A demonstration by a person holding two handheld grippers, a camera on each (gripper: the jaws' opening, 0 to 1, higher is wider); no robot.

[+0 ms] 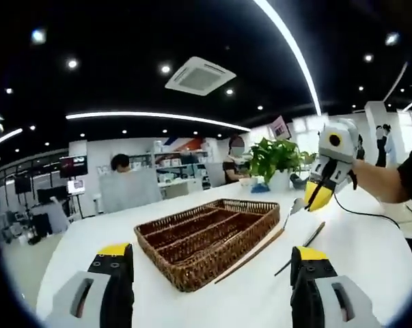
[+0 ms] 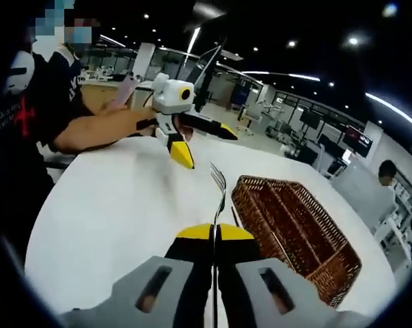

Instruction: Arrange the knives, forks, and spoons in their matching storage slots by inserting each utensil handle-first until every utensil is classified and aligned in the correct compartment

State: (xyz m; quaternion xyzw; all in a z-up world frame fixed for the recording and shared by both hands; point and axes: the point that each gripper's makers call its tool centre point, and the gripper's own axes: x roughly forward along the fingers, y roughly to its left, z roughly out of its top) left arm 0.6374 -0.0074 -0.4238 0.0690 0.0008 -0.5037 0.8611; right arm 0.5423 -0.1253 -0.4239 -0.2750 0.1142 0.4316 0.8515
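Wicker tray: on white table, slots bare as far as visible; nothing sorted yet.

Right gripper: jaws clenched on fork, tines pointing up and forward, held above table just beside tray's near end.

Left gripper: jaws spread wide, holding nothing, facing tray.

Loose on table beside tray: long wooden-handled utensil against tray wall, dark-handled utensil near it; exact kinds too small to tell.

Potted plant: beyond tray.

Remaining, by judgement: fork insertion handle-first, then all other pieces.
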